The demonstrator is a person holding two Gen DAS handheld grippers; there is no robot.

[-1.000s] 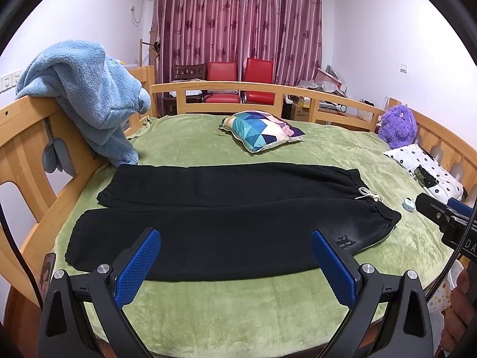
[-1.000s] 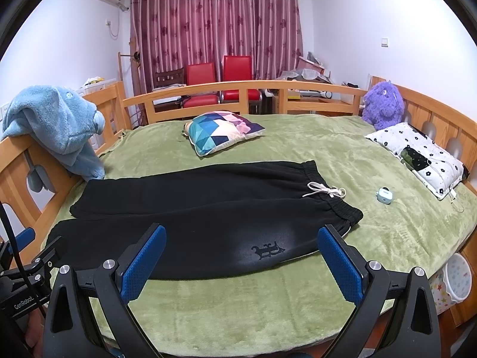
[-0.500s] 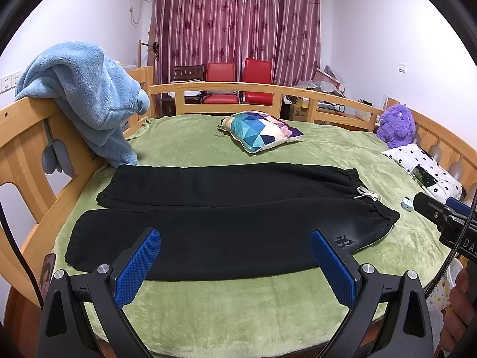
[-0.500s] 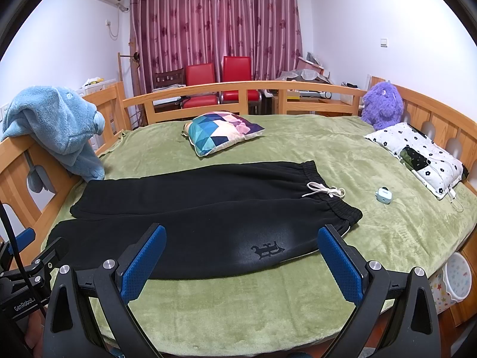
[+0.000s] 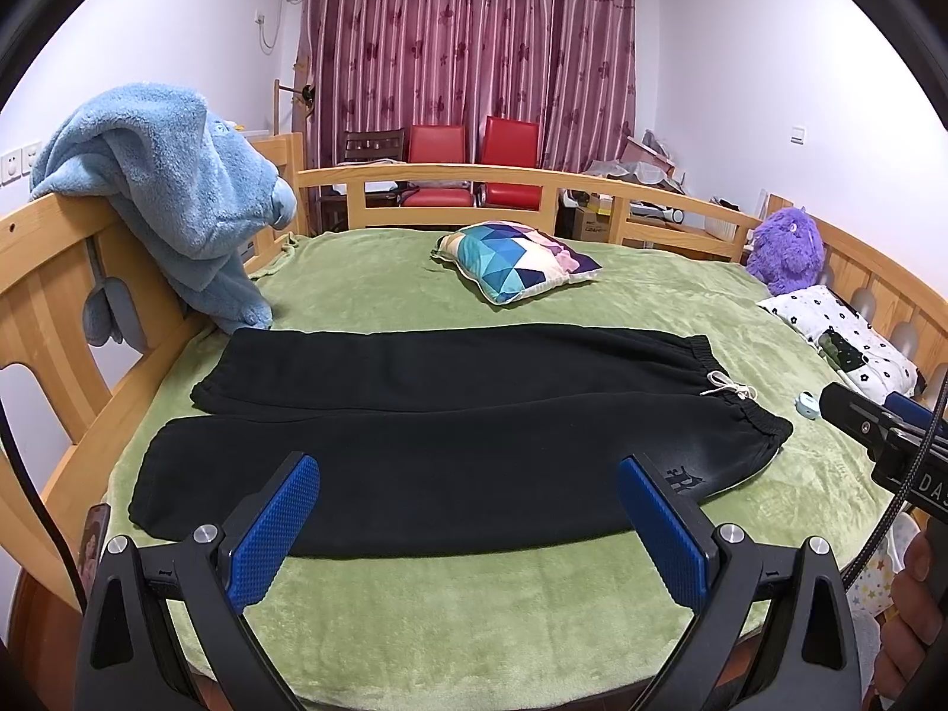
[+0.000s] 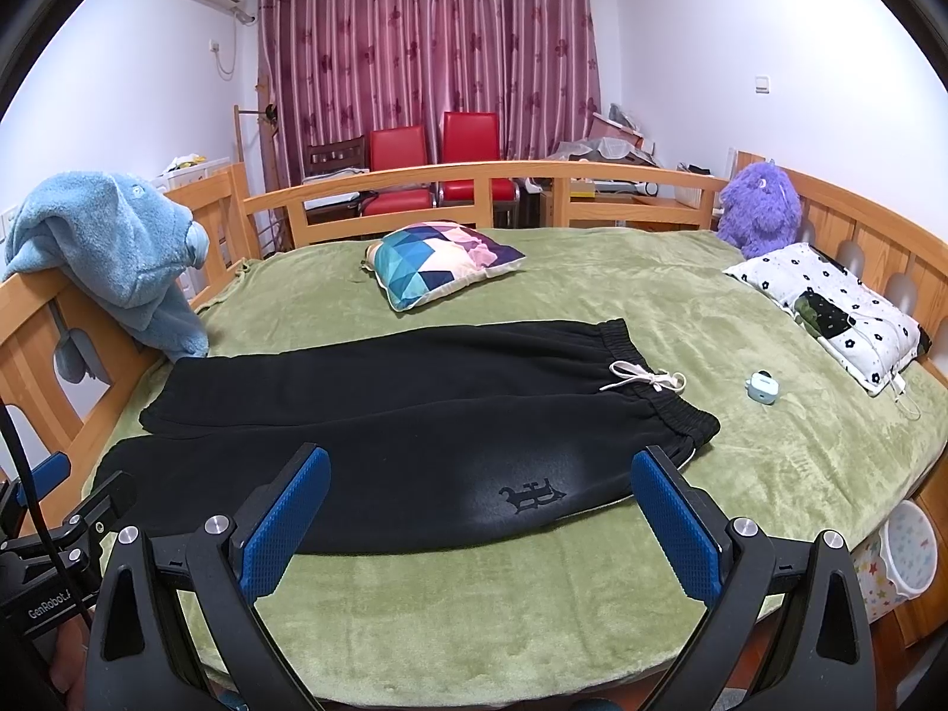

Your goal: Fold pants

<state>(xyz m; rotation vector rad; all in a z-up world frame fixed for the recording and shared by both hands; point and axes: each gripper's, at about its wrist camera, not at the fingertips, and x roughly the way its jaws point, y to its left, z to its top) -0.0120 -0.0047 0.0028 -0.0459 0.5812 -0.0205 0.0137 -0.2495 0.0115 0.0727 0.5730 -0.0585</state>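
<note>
- Left wrist view: black pants (image 5: 450, 426) are lying flat on the green blanket (image 5: 474, 610), long axis running left-right, waistband pointing right.
- Left gripper (image 5: 468, 515) is hovering wide open, holding nothing.
- Right gripper (image 6: 480, 509) is likewise gaping, empty.

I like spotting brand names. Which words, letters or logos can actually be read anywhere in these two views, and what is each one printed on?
"GenRobot" then a cut-off stroke: white print on the left gripper body, seen from the right wrist.
"DA", cut off at the frame edge: white print on the right gripper body.
Ornate emblem on the black pants, near the waistband: a logo, letters not readable.
Print on the cardboard box behind the bed rail: too small to read.
</note>
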